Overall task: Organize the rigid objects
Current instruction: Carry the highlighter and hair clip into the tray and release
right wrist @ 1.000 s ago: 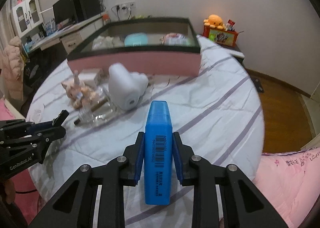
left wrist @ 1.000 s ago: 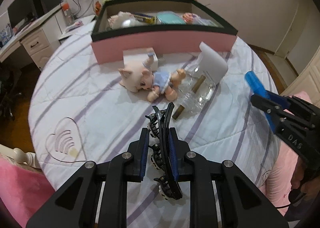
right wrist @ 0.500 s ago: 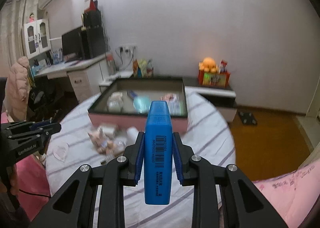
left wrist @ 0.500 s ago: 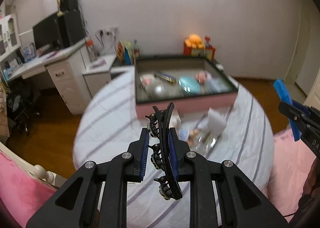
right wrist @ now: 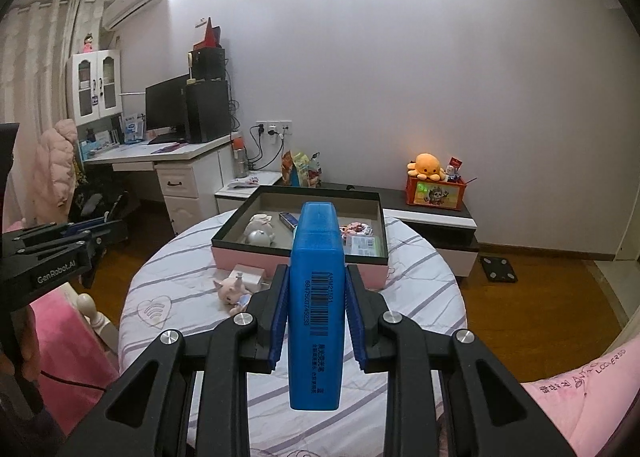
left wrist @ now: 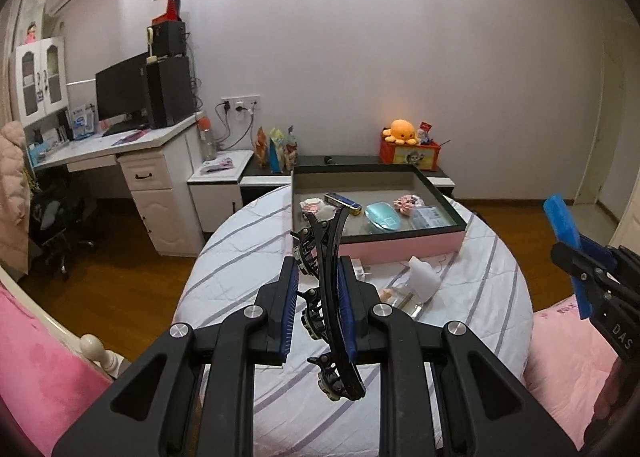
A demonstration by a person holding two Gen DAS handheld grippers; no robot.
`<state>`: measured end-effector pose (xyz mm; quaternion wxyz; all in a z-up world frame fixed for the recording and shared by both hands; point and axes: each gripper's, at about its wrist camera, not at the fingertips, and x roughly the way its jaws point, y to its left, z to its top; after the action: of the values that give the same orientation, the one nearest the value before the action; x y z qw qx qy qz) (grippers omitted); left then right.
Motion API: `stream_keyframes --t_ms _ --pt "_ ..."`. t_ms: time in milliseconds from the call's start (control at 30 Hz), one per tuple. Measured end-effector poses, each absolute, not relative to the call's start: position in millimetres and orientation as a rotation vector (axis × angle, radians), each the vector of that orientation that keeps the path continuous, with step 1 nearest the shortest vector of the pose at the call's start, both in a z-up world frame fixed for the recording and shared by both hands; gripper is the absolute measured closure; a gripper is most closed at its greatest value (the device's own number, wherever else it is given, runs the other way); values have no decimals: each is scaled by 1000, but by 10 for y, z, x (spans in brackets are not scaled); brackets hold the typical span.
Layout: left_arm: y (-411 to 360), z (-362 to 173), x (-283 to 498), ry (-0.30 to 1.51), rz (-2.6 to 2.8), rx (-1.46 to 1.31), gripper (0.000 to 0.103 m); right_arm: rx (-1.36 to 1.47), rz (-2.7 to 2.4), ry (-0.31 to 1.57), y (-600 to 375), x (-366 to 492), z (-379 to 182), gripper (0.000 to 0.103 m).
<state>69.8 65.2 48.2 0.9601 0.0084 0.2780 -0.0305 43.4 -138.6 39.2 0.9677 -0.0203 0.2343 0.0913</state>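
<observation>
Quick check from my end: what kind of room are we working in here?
Most likely a bedroom at home. A round bed with a striped cover sits in the middle, a white desk with a monitor stands by the wall, and a plush octopus sits on a low cabinet.

Air above the table point(right wrist: 420, 297): open, nothing hanging in the way
Box point(left wrist: 404, 243): top uncovered, floor mostly taken by small items
Before the box: doll point(right wrist: 234, 291), white block point(left wrist: 424, 277) and clear bottle point(left wrist: 400, 299) crowd the cloth
Table's right half: bare cloth
</observation>
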Motion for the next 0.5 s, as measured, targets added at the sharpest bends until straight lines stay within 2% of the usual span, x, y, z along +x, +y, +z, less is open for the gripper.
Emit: stream_keyframes --t_ms 500 --pt "649 520 581 552 -65 9 83 -46 189 459 -1353 301 413 76"
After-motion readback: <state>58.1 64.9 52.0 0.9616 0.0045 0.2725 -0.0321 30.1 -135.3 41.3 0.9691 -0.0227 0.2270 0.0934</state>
